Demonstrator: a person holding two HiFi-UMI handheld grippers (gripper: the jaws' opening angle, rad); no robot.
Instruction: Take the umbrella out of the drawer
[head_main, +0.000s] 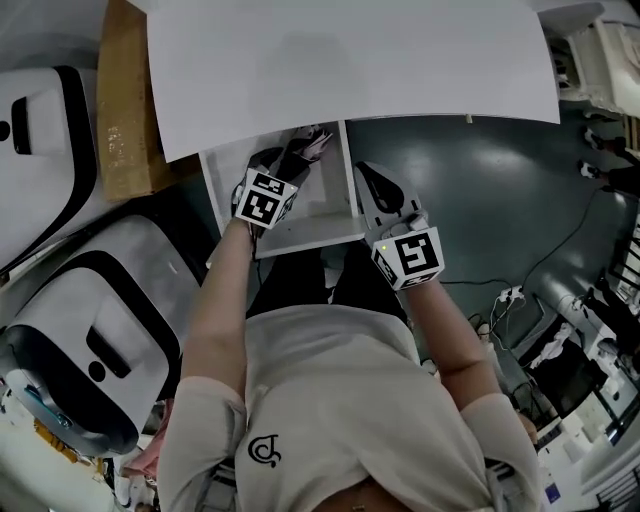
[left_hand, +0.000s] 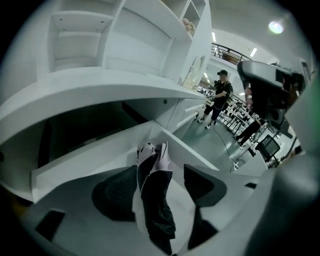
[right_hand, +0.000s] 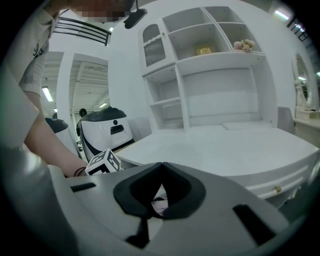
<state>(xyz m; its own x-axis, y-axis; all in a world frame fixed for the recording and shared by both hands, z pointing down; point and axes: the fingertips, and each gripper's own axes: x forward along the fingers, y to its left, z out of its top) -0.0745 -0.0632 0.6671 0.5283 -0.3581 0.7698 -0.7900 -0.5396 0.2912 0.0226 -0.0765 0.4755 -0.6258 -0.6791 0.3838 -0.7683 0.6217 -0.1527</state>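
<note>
We look down on a white drawer (head_main: 228, 212) standing open below the edge of the white tabletop (head_main: 350, 60), in the middle of the head view. The umbrella (head_main: 306, 141) lies inside it, folded, black with white and pale parts. It is towards the back of the drawer, close under the tabletop's edge.

Our left tool (head_main: 283, 160) reaches down into the drawer from the lower left, its marker cube over the drawer's front half. In the left gripper view its jaws are spread, and the umbrella (left_hand: 156, 205) lies lengthwise between them. Its pale, bunched end points away from us, toward the drawer's far wall. The dark fabric lies right by the pad on the picture's left, and we cannot tell whether it touches that pad. The pad on the right stands clear, with bare drawer bottom showing between it and the fabric. The left tool is not pinching the umbrella.

Our right tool (head_main: 371, 180) is by the drawer's right wall in the head view, outside the drawer and above the dark grey-green floor (head_main: 480, 200). In the right gripper view its jaws are pressed together at the tips and hold nothing. That view looks across the tabletop to a white shelf unit (right_hand: 215, 55) at the back.

A brown cardboard box (head_main: 125, 100) sits at the upper left of the head view. A white-and-black machine (head_main: 90, 340) fills the lower left. In the left gripper view a person in dark clothes (left_hand: 220, 97) stands well off, at the upper right.
</note>
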